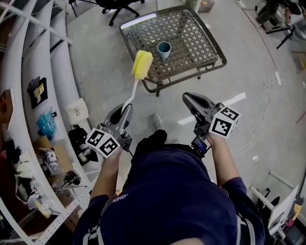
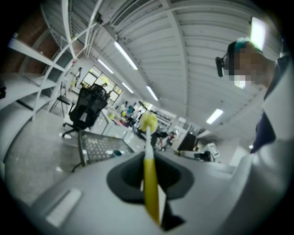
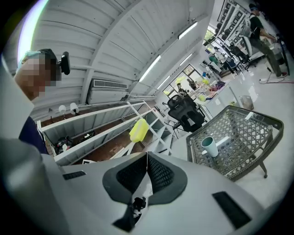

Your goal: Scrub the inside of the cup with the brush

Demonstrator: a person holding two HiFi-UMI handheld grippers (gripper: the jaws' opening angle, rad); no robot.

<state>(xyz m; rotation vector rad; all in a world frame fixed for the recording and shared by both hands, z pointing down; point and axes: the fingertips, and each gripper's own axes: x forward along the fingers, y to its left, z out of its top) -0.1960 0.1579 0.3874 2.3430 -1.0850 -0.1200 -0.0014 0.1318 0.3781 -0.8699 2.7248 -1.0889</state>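
A teal cup [image 1: 164, 49] stands upright on a low metal mesh table [image 1: 191, 48] ahead of me. My left gripper [image 1: 126, 110] is shut on the handle of a brush [image 1: 133, 93], whose yellow sponge head [image 1: 142, 64] sticks up and forward, short of the table's near edge. In the left gripper view the yellow handle [image 2: 149, 183] runs between the jaws of the left gripper [image 2: 147, 157], with the cup [image 2: 118, 153] far off. My right gripper [image 1: 188, 98] is shut and empty, well short of the table. From the right gripper [image 3: 147, 156] I see the cup [image 3: 210, 147] and the sponge head [image 3: 138, 130].
White curved shelving [image 1: 28, 95] with small items runs along the left. A black office chair [image 1: 119, 7] stands beyond the table. White tape strips [image 1: 229, 103] and a thin cable [image 1: 260, 119] lie on the concrete floor to the right.
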